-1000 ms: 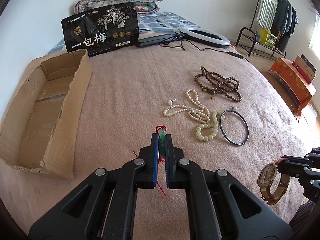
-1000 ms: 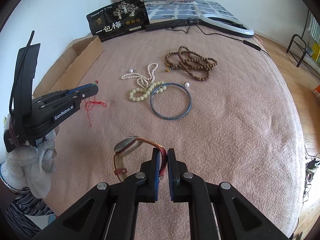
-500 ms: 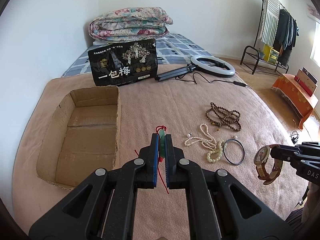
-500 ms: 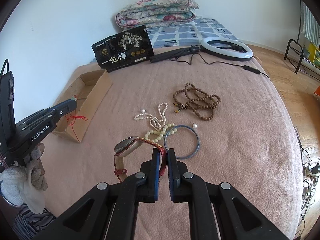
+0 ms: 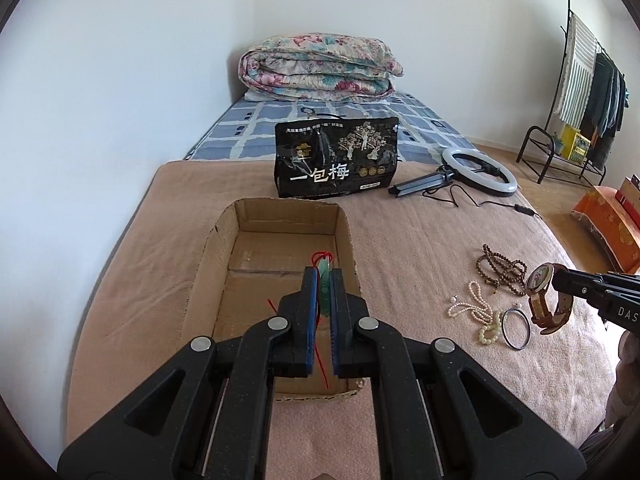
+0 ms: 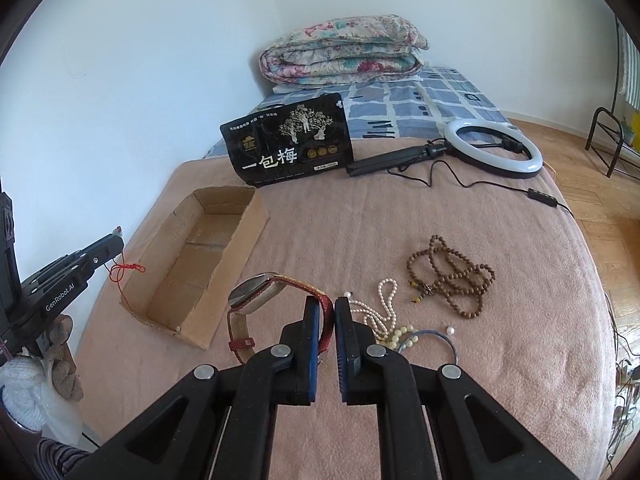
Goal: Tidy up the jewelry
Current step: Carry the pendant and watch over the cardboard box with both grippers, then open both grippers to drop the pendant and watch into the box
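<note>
Two pieces are in the air at once: the left tongs (image 5: 324,280) are pressed together on a green pendant (image 5: 325,284) with a red cord, held above the open cardboard box (image 5: 224,256), and the right tongs (image 6: 327,312) pinch the strap of a wristwatch (image 6: 256,296) over the pink blanket (image 6: 360,220) of the bed. Both look to be on the carrying step, pendant first. Next, I judge, the left tongs should dip into the box and spread, letting the cord fall clear of the rim. Pearl strands (image 6: 380,304), brown prayer beads (image 6: 452,276) and a dark bangle (image 5: 516,328) lie on the blanket, not yet sorted.
</note>
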{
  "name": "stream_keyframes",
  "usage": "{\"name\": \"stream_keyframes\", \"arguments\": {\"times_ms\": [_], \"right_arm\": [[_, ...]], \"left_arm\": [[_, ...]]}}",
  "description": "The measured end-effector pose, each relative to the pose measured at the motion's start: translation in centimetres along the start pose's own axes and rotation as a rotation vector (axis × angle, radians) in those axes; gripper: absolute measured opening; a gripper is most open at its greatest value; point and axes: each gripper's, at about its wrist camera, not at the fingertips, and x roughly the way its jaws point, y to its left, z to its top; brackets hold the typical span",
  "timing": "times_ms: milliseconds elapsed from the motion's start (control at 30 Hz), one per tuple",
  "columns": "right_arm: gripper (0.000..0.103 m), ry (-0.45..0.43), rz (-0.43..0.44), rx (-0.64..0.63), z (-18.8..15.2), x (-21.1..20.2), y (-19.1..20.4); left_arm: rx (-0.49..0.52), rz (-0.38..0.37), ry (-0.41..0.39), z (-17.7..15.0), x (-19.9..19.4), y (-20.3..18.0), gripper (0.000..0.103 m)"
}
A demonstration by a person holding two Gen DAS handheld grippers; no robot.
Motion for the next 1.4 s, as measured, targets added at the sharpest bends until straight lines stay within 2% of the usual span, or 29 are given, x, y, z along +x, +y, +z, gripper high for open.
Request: {"name": "stream_keyframes", "arguments": {"times_ms": [233,567,1067,1233,1267,1333,1367,1400], "right_arm": [[0.005,0.000,0.024,-0.074,2.6,3.3,4.6],[0.005,0.039,0.044,-0.137,4.7,9.2,9.9],[0.006,0.110,0.066,-0.137,5.3,15.6,13.2],[0.020,0.105,0.082,-0.140,5.4,15.8,13.4],[0.025,0.097,0.078,-0.148,5.5,15.7,13.5],[0.042,0.071,0.062,-0.158,5.7,15.2,13.7],[0.046,0.060,0.056,-0.162,5.8,14.9,13.7],[0.054,0.050,0.049,-0.164,5.8,14.6,13.7]], "left_arm": [[-0.041,0.027,0.006,-0.3,0.7,3.6,0.003],[-0.102,0.039,0.051,-1.1,3.4,6.6,0.003],[-0.116,0.042,0.116,-2.2,6.3,7.7,0.003],[-0.115,0.042,0.116,-2.3,6.4,7.7,0.003],[-0.117,0.039,0.116,-2.3,6.4,7.8,0.003],[-0.120,0.035,0.118,-2.2,6.5,7.9,0.007],[-0.124,0.034,0.121,-2.2,6.5,7.9,0.014],[-0.130,0.038,0.124,-2.2,6.5,7.9,0.042]]}}
